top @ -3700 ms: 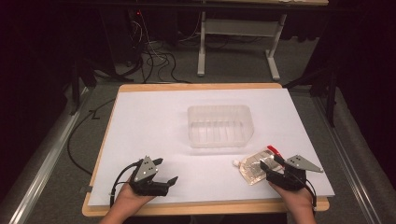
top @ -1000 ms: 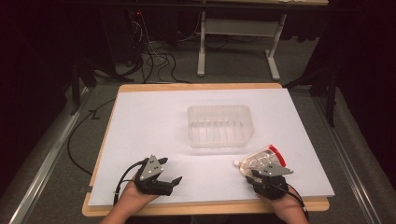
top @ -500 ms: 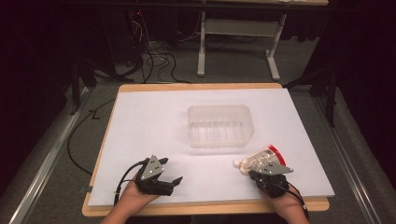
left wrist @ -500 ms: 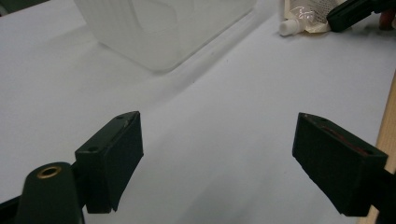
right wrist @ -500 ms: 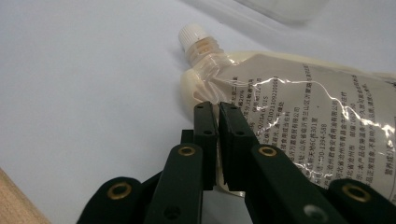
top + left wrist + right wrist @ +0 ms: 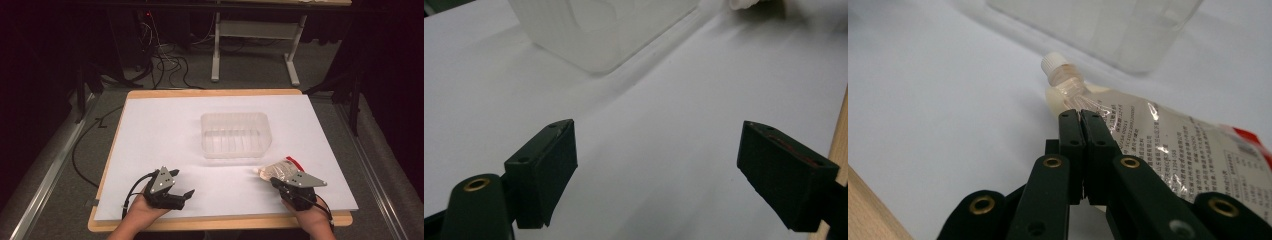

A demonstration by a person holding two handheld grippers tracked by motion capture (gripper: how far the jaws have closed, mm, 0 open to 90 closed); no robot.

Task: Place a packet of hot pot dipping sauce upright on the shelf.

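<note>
pouch (image 6: 1168,145): glossy clear plastic film, white plastic cap | tub (image 6: 235,134): frosted translucent plastic | table (image 6: 215,93): matt white sheet, wood edge | jaws: matt black

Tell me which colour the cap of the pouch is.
The cap of the pouch is white, best seen in the right gripper view.

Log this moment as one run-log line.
right gripper: jaws just closed, shut on spout pouch edge | left gripper: open, nothing between jaws | clear tub: mid-table | pouch on table beside tub
</note>
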